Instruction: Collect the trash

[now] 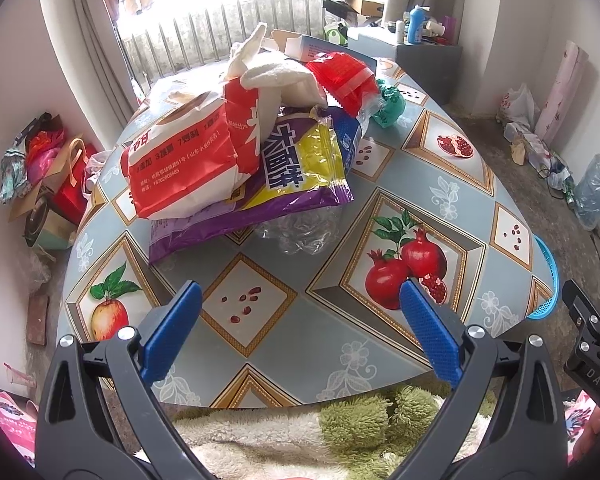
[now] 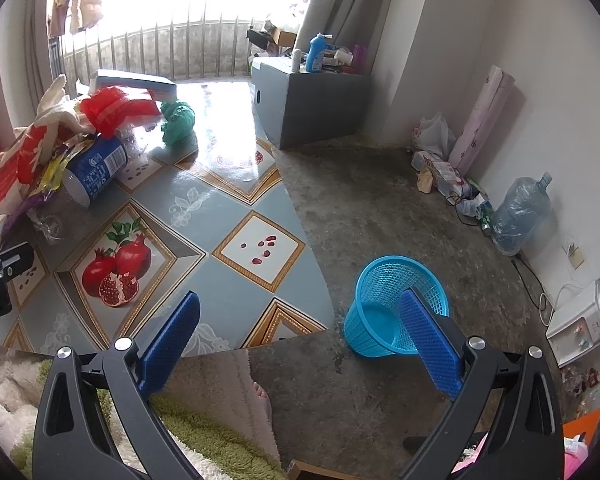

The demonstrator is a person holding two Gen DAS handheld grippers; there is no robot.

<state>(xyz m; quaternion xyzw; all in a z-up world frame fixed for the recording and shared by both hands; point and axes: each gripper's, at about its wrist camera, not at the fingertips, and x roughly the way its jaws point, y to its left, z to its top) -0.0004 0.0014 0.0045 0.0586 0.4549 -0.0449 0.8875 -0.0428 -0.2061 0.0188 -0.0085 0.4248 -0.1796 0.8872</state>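
tabletop (image 1: 300, 344) trash pile (image 1: 236, 160); blue basket (image 2: 396, 308) floorside.

Two snack bags (image 1: 204, 160), one basket (image 2: 396, 308), one bottle (image 2: 96, 172)

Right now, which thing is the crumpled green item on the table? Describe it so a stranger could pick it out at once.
Start at the table with the fruit-pattern cloth and find the heap of trash at its far side. Just beyond the heap's right edge, past the blue-labelled bottle, lies the green plastic bag, balled up. It is the only green piece, and it lies apart from the stacked wrappers.
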